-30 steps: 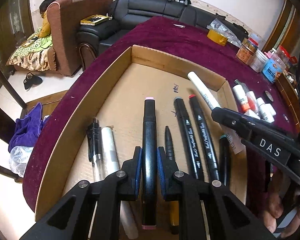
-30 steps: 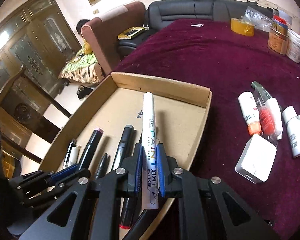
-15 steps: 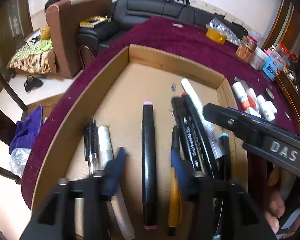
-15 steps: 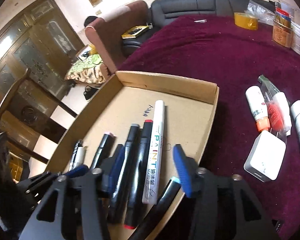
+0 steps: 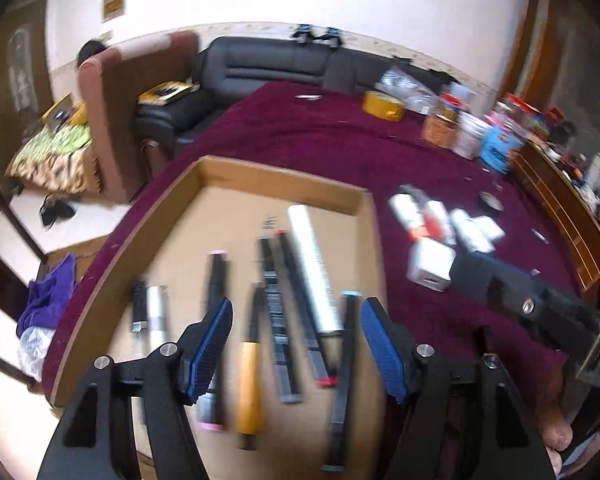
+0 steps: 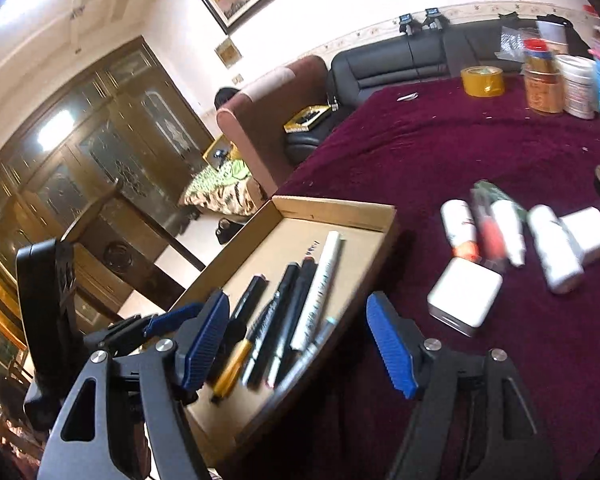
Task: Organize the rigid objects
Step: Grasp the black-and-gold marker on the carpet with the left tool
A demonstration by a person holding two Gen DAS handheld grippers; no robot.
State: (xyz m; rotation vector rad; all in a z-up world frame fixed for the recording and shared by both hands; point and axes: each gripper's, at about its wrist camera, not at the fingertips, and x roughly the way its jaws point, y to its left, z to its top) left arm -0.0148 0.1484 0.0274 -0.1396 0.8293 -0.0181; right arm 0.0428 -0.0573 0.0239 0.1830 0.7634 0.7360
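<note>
A second ago I had both grippers clamped, my left gripper point(image 5: 296, 344) on the black pink-tipped marker point(image 5: 216, 332) and my right gripper point(image 6: 298, 344) on the white paint marker point(image 6: 320, 280); now both sets of jaws are opening wide with nothing pinched, and both pens lie flat in the cardboard tray point(image 5: 280, 182). I read that as two placements finished, so the loose items on the cloth are next. Below my left jaws the pens run in a rough parallel row; the yellow-barrelled pen point(image 5: 250, 384) sits between the pads, the pink-tipped marker under the left pad. Beyond my right jaws, to their right, smooth white plastic bottles point(image 6: 458, 226) and a rounded white box point(image 6: 464, 300) rest on the plush maroon tablecloth point(image 6: 440, 152).
</note>
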